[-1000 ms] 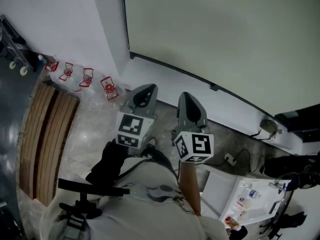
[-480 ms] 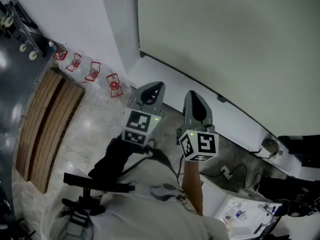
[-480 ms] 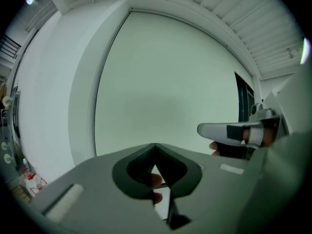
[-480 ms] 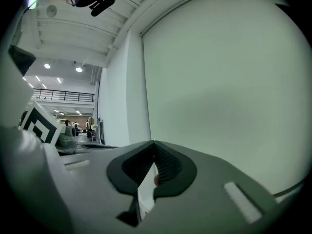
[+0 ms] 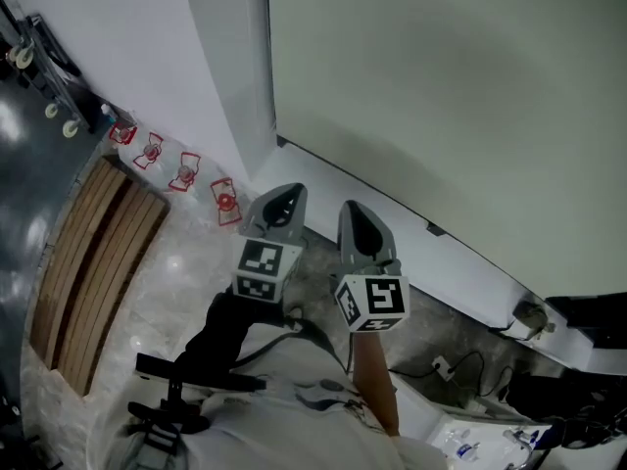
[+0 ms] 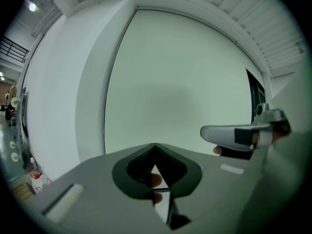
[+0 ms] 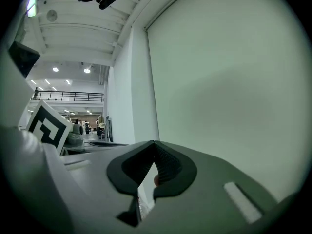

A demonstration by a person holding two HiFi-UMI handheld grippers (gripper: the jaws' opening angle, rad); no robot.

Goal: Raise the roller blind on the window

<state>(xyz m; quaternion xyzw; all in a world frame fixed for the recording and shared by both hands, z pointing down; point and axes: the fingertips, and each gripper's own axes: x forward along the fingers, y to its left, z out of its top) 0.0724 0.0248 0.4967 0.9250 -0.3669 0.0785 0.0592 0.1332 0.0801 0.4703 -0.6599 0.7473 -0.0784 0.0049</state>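
Compared with a second ago, both grippers sit nearer the lower left corner of the roller blind (image 5: 441, 86), and the blind, fully down, now fills more of the upper right of the head view. The white table with small bottles at the lower right has almost slid out of frame.

The left gripper (image 5: 281, 199) and right gripper (image 5: 355, 215) point side by side at the blind, apart from it. Each has its jaws pressed together with nothing between them, as the left gripper view (image 6: 155, 147) and right gripper view (image 7: 154, 144) show.

The marker cubes (image 5: 371, 302) carry only black-and-white square patterns. The red labels on the floor bottles (image 5: 185, 170) at centre left are too small to read.
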